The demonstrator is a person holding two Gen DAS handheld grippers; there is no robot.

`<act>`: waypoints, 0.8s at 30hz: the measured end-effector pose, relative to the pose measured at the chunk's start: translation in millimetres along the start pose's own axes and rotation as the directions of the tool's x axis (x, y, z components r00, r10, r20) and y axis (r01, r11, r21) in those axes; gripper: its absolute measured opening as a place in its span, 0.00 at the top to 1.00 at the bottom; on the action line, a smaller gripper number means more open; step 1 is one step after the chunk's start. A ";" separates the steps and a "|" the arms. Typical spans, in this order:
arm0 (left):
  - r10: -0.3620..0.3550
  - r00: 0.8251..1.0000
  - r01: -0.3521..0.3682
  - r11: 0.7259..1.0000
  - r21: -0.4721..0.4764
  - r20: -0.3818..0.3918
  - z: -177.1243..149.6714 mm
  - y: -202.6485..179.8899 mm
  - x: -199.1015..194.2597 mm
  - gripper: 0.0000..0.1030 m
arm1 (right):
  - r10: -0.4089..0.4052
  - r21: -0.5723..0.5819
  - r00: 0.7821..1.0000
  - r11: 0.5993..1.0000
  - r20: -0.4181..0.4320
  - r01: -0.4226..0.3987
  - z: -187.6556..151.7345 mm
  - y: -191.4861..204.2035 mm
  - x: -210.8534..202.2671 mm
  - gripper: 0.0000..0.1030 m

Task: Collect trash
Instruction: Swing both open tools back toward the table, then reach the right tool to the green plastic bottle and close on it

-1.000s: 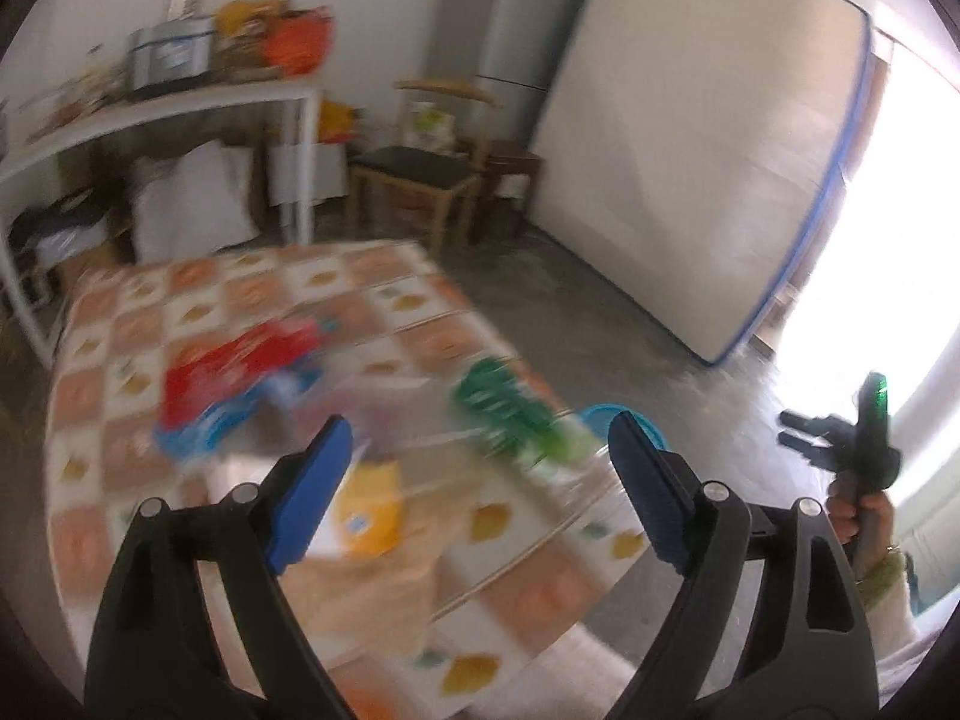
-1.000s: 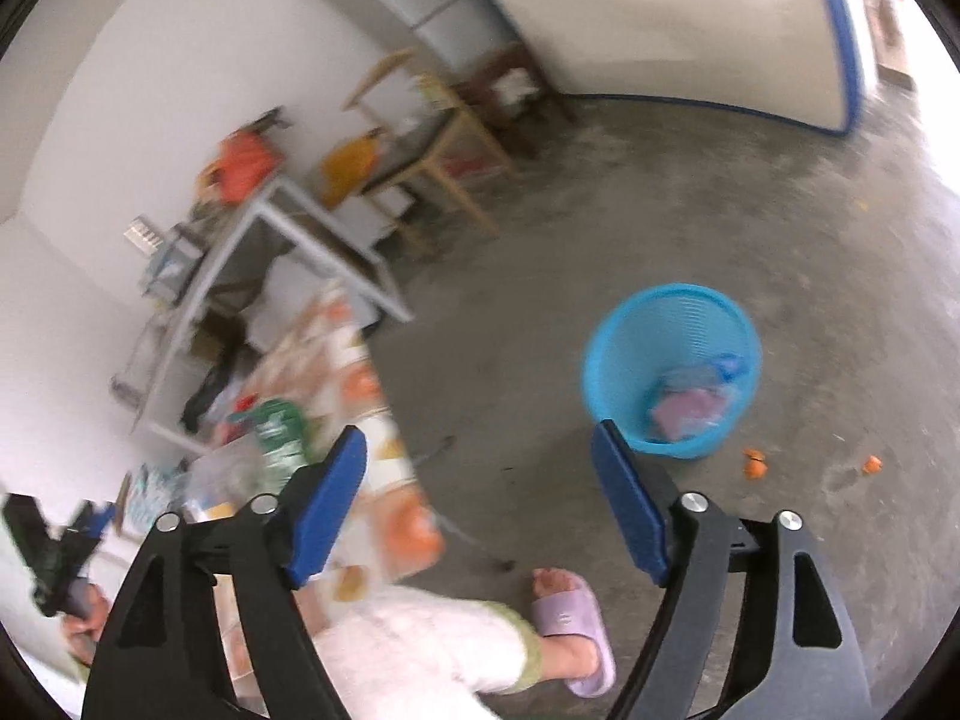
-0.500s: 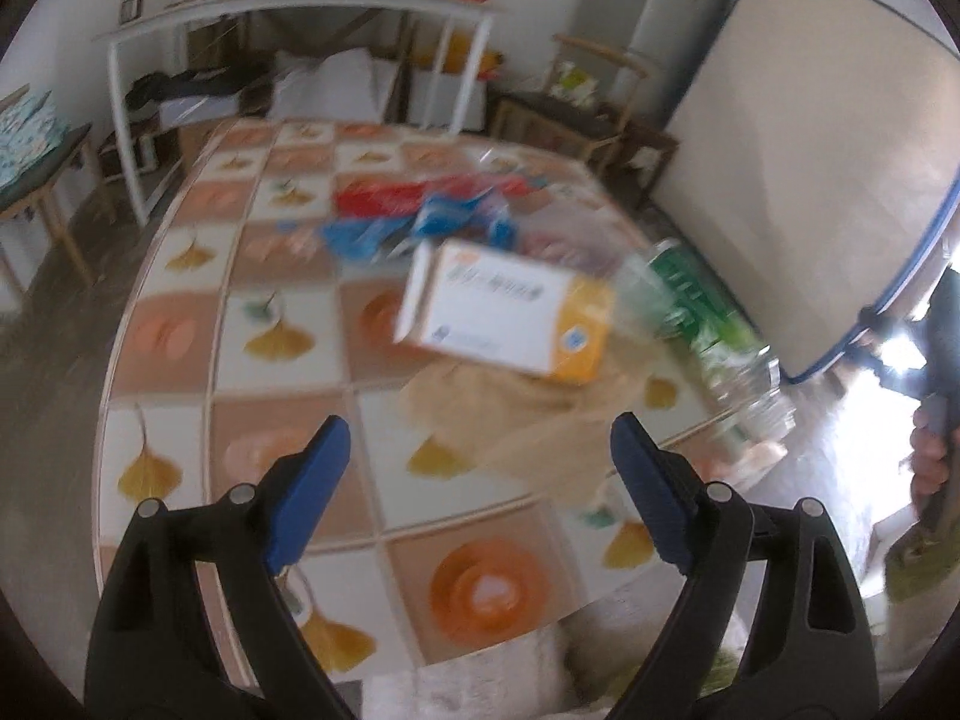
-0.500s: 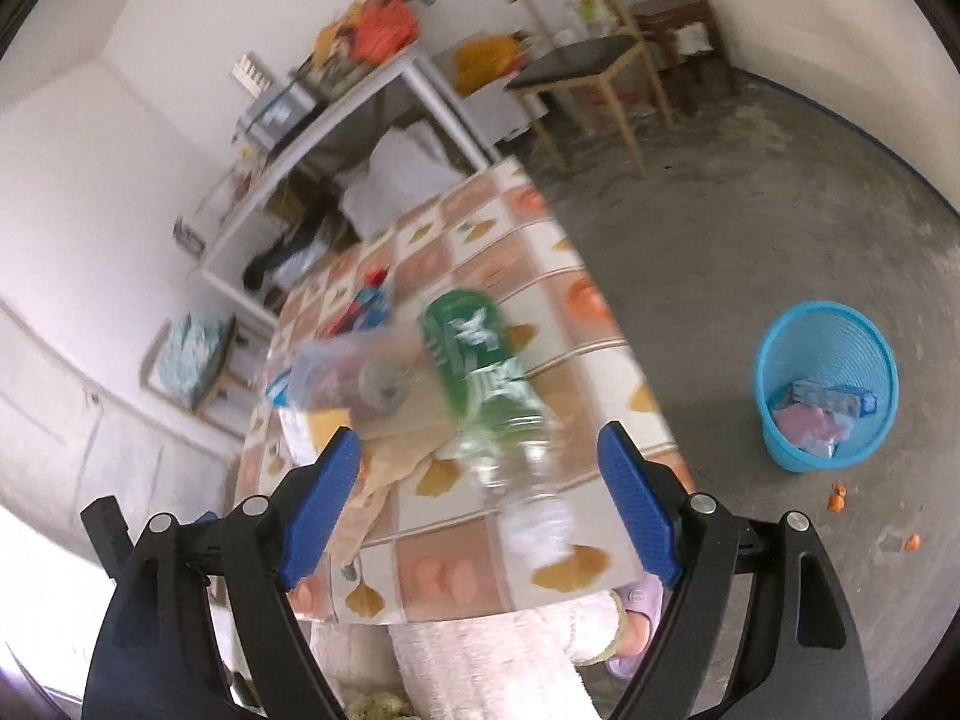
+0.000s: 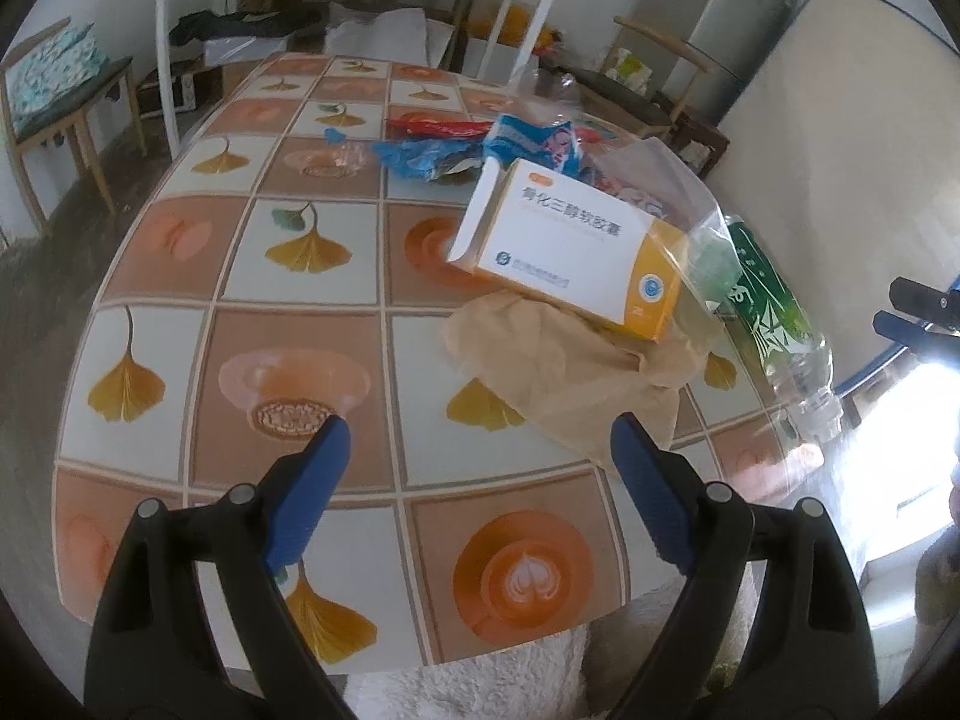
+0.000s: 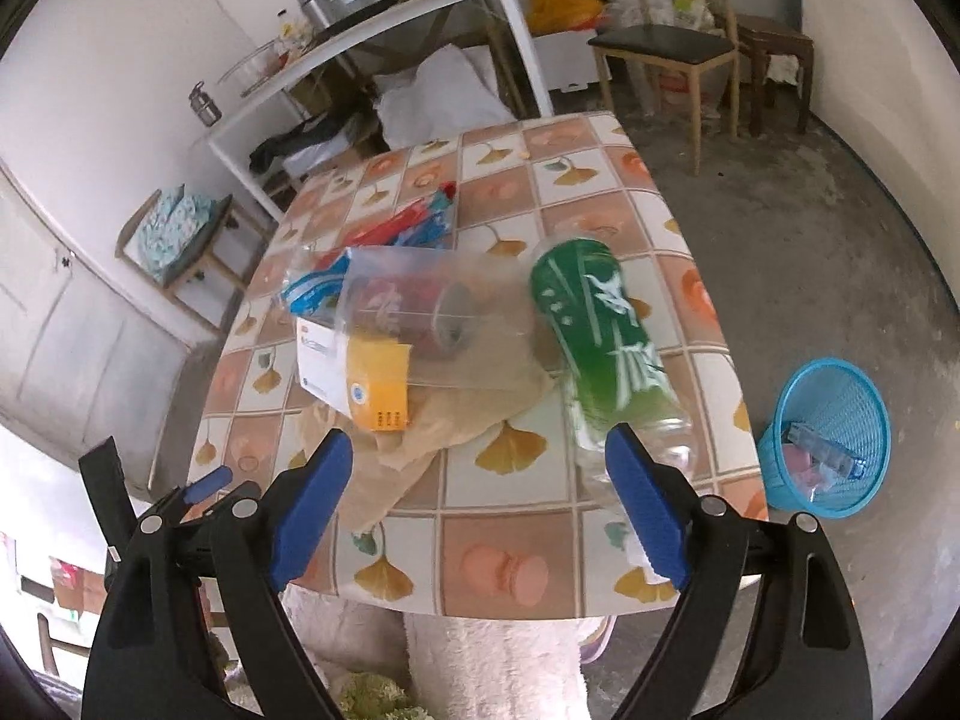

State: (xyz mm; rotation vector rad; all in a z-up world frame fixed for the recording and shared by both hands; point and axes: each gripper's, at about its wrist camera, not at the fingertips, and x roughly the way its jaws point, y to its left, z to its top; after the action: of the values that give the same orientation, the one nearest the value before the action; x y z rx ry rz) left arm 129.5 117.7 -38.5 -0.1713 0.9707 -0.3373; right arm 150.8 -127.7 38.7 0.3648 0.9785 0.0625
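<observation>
Trash lies on a tiled table (image 5: 300,360): a white and orange medicine box (image 5: 570,246) on crumpled brown paper (image 5: 570,372), a green-labelled plastic bottle (image 5: 774,318) on its side at the right edge, a clear plastic bag (image 6: 432,324), and blue and red wrappers (image 5: 480,141). My left gripper (image 5: 477,474) is open and empty above the near table. My right gripper (image 6: 480,486) is open and empty, near the table's front edge, with the box (image 6: 360,378) and bottle (image 6: 606,348) ahead.
A blue waste basket (image 6: 834,438) with some trash stands on the concrete floor right of the table. A white shelf table (image 6: 372,42), chairs (image 6: 666,54) and a mattress (image 5: 840,120) line the walls. A stool (image 5: 60,84) stands far left.
Both grippers swung from facing the floor and basket to facing the table, and now hover closer over the trash. Both stayed open and empty.
</observation>
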 end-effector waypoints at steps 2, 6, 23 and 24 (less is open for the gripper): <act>0.008 1.000 -0.008 1.000 -0.015 0.002 -0.8 4.1 -0.4 0.18 | 0.003 -0.014 1.000 1.000 -0.001 -0.003 1.3 9.6 0.8 0.19; 0.023 1.000 -0.023 0.999 -0.037 0.011 -1.8 12.3 -3.8 0.18 | 0.006 -0.031 1.000 1.000 -0.005 -0.006 1.8 24.1 5.0 0.19; 0.019 1.000 -0.020 0.997 -0.073 -0.008 -6.2 21.5 0.6 0.18 | -0.189 -0.086 0.981 0.978 0.038 0.191 2.4 39.9 6.5 0.11; 0.019 1.000 -0.020 0.997 -0.073 -0.009 -6.0 21.8 1.1 0.18 | -0.199 -0.084 0.979 0.976 0.043 0.202 2.7 39.2 6.1 0.10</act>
State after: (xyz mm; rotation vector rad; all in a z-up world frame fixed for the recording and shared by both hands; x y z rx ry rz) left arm 129.5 137.8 -49.0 -0.2275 0.9926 -0.2849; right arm 160.8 -90.3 48.1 0.1837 0.9712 -0.0836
